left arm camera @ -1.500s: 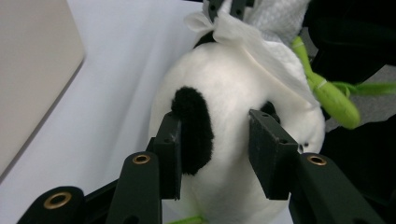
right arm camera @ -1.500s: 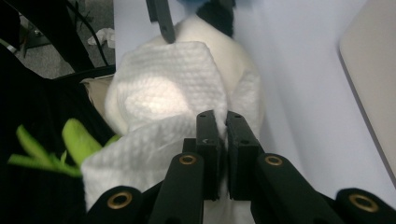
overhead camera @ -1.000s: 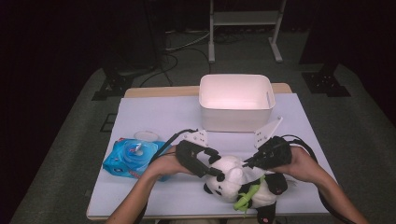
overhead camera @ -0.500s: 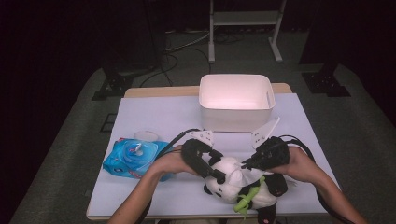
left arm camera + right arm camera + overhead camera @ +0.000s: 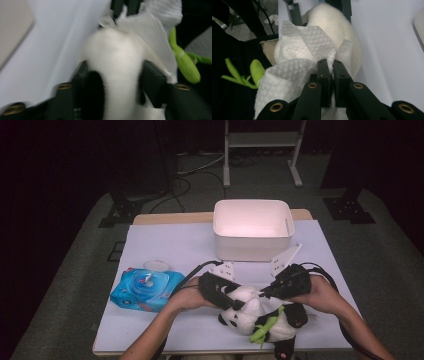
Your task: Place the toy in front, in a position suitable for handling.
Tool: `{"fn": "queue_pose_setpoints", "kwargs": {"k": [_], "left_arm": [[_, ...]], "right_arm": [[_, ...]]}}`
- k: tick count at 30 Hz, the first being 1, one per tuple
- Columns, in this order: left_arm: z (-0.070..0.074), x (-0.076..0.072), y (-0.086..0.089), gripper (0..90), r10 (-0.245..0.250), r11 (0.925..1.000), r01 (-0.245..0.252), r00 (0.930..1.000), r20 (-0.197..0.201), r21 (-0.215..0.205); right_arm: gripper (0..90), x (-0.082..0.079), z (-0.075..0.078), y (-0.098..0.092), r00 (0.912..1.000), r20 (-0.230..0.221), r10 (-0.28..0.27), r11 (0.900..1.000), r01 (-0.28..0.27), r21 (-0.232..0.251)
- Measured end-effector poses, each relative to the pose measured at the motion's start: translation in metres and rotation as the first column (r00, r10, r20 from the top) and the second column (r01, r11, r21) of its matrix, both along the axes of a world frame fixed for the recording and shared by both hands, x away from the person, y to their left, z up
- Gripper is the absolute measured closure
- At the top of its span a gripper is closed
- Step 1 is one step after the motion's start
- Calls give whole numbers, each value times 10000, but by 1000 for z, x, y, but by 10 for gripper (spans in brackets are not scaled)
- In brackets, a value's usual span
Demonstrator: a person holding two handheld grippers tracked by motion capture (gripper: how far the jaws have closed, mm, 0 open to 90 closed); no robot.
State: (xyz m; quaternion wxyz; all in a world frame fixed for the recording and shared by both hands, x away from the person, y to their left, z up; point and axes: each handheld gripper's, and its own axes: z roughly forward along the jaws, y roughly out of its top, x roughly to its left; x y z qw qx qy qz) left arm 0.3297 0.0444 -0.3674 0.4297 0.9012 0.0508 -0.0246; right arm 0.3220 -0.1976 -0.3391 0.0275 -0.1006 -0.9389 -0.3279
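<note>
A black-and-white panda plush lies on the white-covered table near its front edge, with a green bamboo sprig on its belly. My left gripper comes in from the left. Its jaws have just been closing, and in the left gripper view they press both sides of the panda's head. My right gripper is shut on a crumpled white wipe that rests on the panda's white fur. The wipe also drapes over the head beside the green sprig.
A white tub stands at the back centre of the table. A blue wet-wipe pack lies at the left, with a small round lid behind it. Both forearms come in from the front edge.
The left gripper's jaws have drawn in against the panda's head. The right hand with the wipe has kept still.
</note>
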Motion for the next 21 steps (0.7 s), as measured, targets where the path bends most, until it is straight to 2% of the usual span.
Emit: {"fn": "queue_pose_setpoints", "kwargs": {"k": [1,4,5,7,8,10,13,15,18,21], "left_arm": [[1,1,0,505,34,10000,-35,9998,174,81],[3,-1,0,495,-174,9993,166,9995,276,322],[3,-2,1,493,-223,9991,215,9996,192,365],[2,-2,4,464,-426,9989,423,9990,149,225],[1,-2,6,435,-659,9978,659,9978,-24,92],[0,-2,5,352,-752,9971,753,9972,-57,64],[0,-5,-2,199,-821,9959,819,9966,35,374],[1,-5,-6,158,-797,9955,791,9968,96,514],[-3,-6,-13,96,-803,9951,804,9968,-41,576],[-4,-5,-15,117,-770,9957,770,9970,-30,507]], "right_arm": [[846,1,2,0,10000,23,-16,10000,16,28],[846,6,6,5,10000,30,61,9999,-60,-91],[846,7,5,7,9999,-1,112,9998,-112,-144],[845,7,5,12,9995,-36,306,9993,-307,-222],[845,6,5,13,9992,-54,393,9990,-394,-225],[845,3,4,14,9987,-127,503,9985,-506,-195],[845,-1,1,15,9986,7,525,9984,-525,-203],[845,-3,0,14,9989,13,469,9988,-469,-167],[845,-4,-1,13,9987,-33,516,9987,-517,-35],[845,-5,-1,13,9986,104,517,9986,-516,-126]]}}
